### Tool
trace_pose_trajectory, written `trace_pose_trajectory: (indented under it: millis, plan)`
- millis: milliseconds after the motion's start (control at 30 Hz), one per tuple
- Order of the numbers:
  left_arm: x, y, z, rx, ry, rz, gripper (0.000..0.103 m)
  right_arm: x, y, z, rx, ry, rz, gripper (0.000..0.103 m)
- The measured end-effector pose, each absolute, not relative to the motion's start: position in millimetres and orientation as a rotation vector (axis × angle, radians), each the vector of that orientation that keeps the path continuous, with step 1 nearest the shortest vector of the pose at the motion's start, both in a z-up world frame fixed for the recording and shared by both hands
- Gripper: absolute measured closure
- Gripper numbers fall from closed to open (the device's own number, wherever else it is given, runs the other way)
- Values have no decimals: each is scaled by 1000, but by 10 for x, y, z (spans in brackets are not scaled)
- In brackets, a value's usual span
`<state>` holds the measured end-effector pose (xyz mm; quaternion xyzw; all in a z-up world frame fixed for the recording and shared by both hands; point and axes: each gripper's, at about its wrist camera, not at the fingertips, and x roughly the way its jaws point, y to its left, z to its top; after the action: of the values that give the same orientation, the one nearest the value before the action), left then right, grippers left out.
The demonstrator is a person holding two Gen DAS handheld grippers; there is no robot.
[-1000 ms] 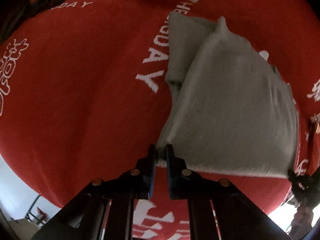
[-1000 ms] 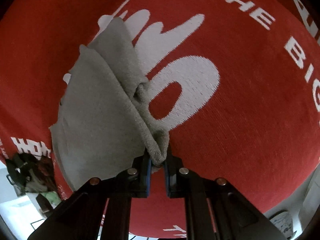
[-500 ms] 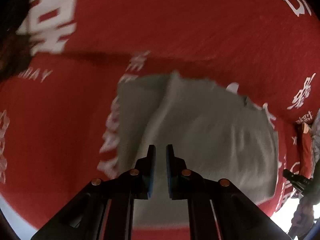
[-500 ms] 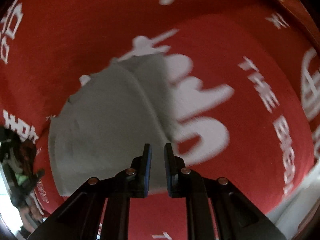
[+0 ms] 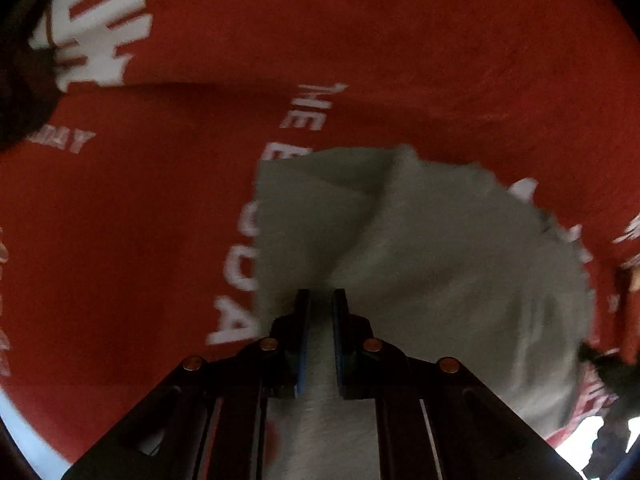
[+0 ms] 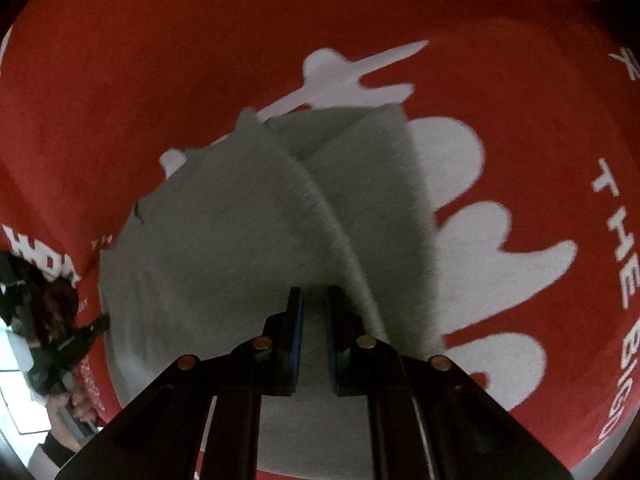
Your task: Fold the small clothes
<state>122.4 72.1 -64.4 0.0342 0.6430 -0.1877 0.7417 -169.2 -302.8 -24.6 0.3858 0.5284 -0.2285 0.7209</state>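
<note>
A small grey knit garment (image 5: 420, 264) lies folded on a red blanket (image 5: 140, 220) with white lettering. It also shows in the right wrist view (image 6: 240, 248), with a raised fold ridge running down its middle. My left gripper (image 5: 320, 300) hovers over the garment's near left part, its jaws a narrow gap apart with nothing between them. My right gripper (image 6: 314, 300) hovers over the garment's near right part, its jaws likewise slightly apart and empty.
The red blanket (image 6: 520, 80) covers the whole work surface. A dark gripper and hand (image 6: 52, 344) show at the left edge of the right wrist view. A dark shape (image 5: 20, 80) sits at the left wrist view's upper left.
Both grippers let go of the garment's corners, and it now lies folded flat. Both have since moved up and over the garment.
</note>
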Motion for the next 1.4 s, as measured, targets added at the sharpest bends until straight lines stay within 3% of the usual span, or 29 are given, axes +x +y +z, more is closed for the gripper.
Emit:
trace_pose_trajectory:
  millis: [467,500,533,567,1000,1033,1133,1400]
  plan:
    - [649,765,-429,197,1466,-445,91,-1795,-2743,-61,897,1195,-469,89]
    - [616,768,-425,205,1467,-440,70,-1807,-2701,-54,900,1198,-461,89]
    - [582,781,-413,207,1465,-437,19,-1805,-2657,-51,900,1201,-452,89]
    - [546,812,-380,200,1451,-418,0,-1803,-2609,-49,897,1208,-443,89]
    - [340,947,-258,221,1450,-402,1,-1829,-2073,-104,894,1285,-356,89]
    - [324,964,-251,224,1448,-399,1,-1833,-2034,-110,896,1292,-351,86]
    - [287,999,-231,240,1441,-399,1,-1843,-1915,-118,901,1306,-345,61]
    - [257,1110,-240,244,1459,-413,1,-1826,-1538,-183,942,1338,-300,59]
